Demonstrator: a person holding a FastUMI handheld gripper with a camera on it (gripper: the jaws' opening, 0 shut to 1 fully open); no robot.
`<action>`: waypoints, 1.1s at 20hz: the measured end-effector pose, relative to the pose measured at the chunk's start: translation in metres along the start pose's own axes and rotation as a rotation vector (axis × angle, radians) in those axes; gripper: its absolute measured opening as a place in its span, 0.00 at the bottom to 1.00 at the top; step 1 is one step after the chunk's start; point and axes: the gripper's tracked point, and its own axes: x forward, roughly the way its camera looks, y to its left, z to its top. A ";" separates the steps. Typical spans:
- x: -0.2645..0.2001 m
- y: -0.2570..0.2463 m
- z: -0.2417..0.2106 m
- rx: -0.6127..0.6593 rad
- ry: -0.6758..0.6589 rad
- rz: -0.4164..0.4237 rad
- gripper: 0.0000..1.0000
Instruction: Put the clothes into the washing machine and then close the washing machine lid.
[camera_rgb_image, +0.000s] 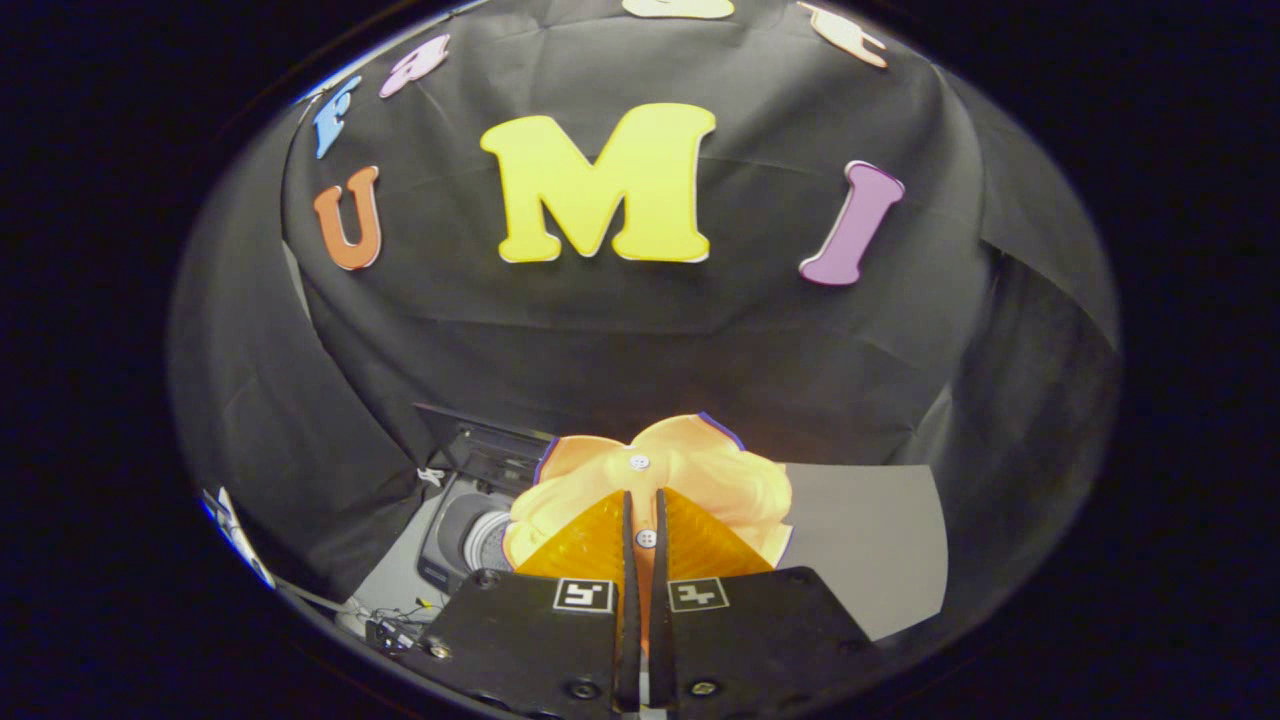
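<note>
Tongs (640, 520) pinching the yellow garment (690, 475) above the open washing machine (470, 535), loose folds could snag its rim

so around the setup there's a flat pale grey tabletop (870, 545) with a smooth matte surface, and it runs right up to the black cloth wall (640, 340), which hangs in soft creases behind everything. Off at the table's near corner there's a messy little tangle of thin wires (395, 622), too small to tell what they connect to.
</note>
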 end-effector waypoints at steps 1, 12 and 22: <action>0.003 0.008 0.002 -0.008 0.001 0.009 0.07; 0.030 0.099 0.000 -0.089 0.035 0.117 0.07; 0.063 0.158 -0.020 -0.124 0.093 0.198 0.07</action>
